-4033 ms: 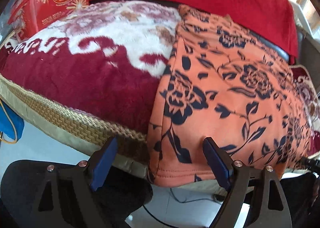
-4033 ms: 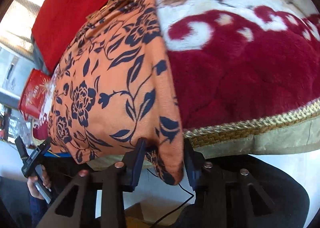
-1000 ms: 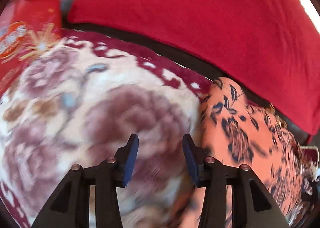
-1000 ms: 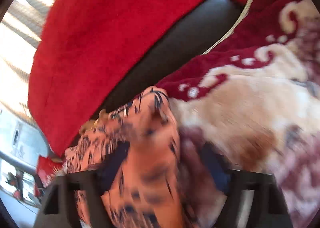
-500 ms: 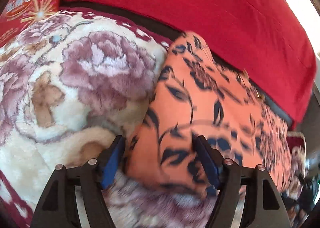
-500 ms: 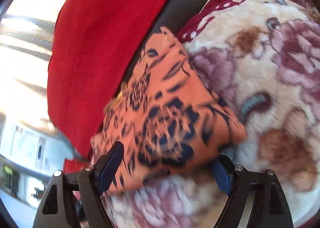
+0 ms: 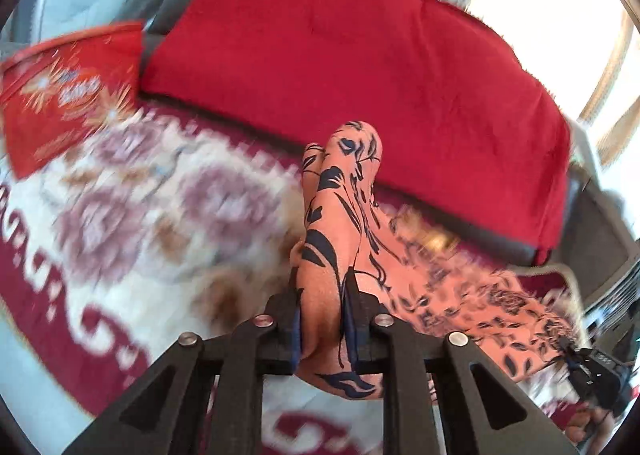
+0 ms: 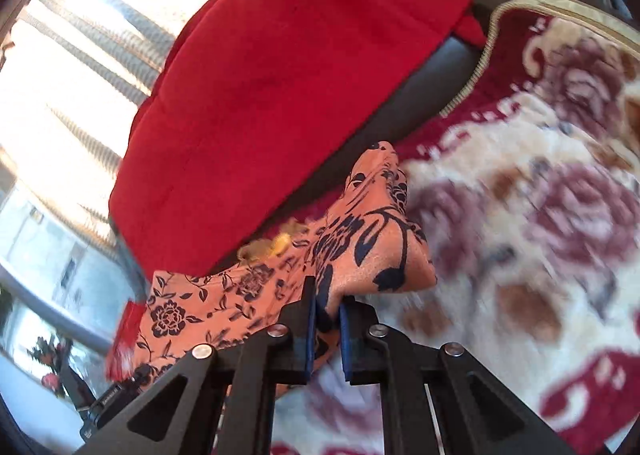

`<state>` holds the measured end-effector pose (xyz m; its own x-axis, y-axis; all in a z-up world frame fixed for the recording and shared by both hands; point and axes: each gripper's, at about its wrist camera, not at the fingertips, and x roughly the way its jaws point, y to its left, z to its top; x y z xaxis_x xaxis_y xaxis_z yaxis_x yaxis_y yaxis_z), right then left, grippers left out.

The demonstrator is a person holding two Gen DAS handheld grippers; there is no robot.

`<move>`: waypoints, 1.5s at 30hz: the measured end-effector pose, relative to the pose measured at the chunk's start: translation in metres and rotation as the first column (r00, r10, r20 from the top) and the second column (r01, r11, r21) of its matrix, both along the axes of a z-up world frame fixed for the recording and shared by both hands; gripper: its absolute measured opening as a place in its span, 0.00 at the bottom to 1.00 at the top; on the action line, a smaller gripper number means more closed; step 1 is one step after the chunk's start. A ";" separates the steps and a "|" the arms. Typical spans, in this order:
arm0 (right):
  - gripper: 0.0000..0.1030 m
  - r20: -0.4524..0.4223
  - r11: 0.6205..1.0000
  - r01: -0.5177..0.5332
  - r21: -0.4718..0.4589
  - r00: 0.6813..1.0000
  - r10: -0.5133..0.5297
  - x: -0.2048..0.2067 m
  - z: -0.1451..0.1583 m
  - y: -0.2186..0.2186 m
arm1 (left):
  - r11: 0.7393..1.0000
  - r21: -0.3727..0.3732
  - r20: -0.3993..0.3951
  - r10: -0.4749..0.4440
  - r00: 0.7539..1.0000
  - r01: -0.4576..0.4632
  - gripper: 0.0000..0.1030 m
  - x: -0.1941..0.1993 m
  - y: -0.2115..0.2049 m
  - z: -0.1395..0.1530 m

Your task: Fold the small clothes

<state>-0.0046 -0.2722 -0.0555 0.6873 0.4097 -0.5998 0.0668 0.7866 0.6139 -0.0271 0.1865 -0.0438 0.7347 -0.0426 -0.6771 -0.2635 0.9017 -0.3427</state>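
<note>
Both tools, left (image 7: 322, 319) & right (image 8: 327, 329), clamp orange garment (image 7: 344, 223) corners above blanket (image 7: 132, 215).

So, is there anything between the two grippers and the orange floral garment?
No. The left gripper and the right gripper are both shut directly on the orange floral garment, lifting its edge above the plush flowered blanket.

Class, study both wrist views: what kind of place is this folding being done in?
Probably a home living room: a dark sofa draped with a red throw, a floral plush blanket over the seat, and curtained windows behind.
</note>
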 end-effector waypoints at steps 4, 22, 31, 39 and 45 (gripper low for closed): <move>0.36 -0.242 0.992 0.029 0.124 0.970 0.002 -0.019 -0.093 -0.027 | 0.995 -0.054 -0.271 0.071 0.960 -0.089 0.31 -0.001 0.034 -0.090; 0.64 -0.084 0.982 -0.113 -0.150 0.991 0.101 0.145 -0.044 -0.018 | 1.000 0.006 -0.160 -0.013 0.987 0.014 0.48 0.083 0.062 -0.061; 0.50 -0.254 0.900 -0.224 -0.373 0.958 0.133 0.233 -0.074 0.012 | 0.989 0.128 -0.127 -0.056 0.990 0.072 0.48 0.078 0.035 -0.067; 0.21 -0.178 0.888 -0.161 -0.431 0.980 0.091 0.227 -0.049 0.011 | 0.974 0.206 -0.084 -0.075 0.994 0.091 0.48 0.063 0.025 -0.060; 0.78 -0.173 0.939 -0.141 -0.313 0.981 0.089 0.205 -0.046 -0.008 | 0.998 0.064 -0.086 0.004 0.996 0.001 0.60 0.080 0.066 -0.065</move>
